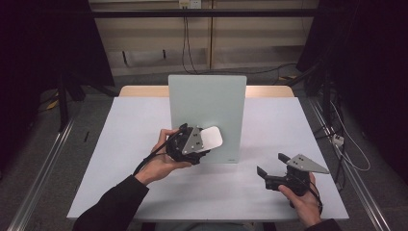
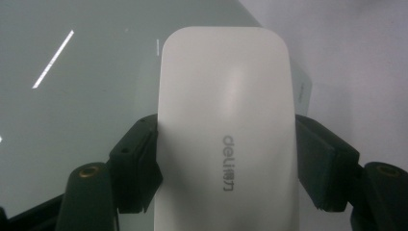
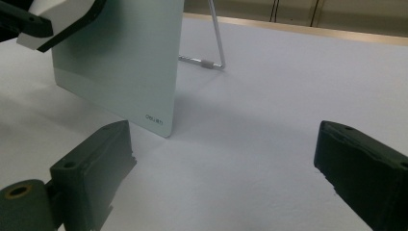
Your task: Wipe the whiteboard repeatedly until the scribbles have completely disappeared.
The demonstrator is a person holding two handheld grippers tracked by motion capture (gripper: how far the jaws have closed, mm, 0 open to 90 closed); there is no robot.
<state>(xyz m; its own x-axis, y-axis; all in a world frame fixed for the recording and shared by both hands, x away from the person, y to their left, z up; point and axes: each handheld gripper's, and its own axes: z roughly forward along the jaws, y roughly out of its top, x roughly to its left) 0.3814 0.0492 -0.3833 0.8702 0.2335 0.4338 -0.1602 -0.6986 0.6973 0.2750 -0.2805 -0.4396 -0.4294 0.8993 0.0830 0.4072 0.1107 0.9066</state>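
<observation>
Left gripper point(image 1: 204, 143) raised off the table point(image 1: 120, 159), held in the person's left hand point(image 1: 161, 161), jaws clamped on the long sides of a white eraser point(image 1: 210, 138) — rounded corners, grey "deli" lettering on its face (seen in the left gripper view point(image 2: 226, 130)). Eraser sticking out ahead of the jaws, its far end just in front of the pale board point(image 1: 208, 118), low on the board's face; whether touching it, cannot tell. Board upright, propped from behind by a thin wire stand point(image 3: 216, 41), small logo at its lower corner.

Further right, well apart from the eraser: right gripper point(image 1: 271, 166), in the right hand point(image 1: 300, 199), low over the table near its front edge. Jaws spread wide with nothing between them — only bare white tabletop ahead, with the board's lower corner just beyond the left jaw in the right gripper view point(image 3: 120, 67). Eraser and left gripper up at that view's top left point(image 3: 53, 17).
</observation>
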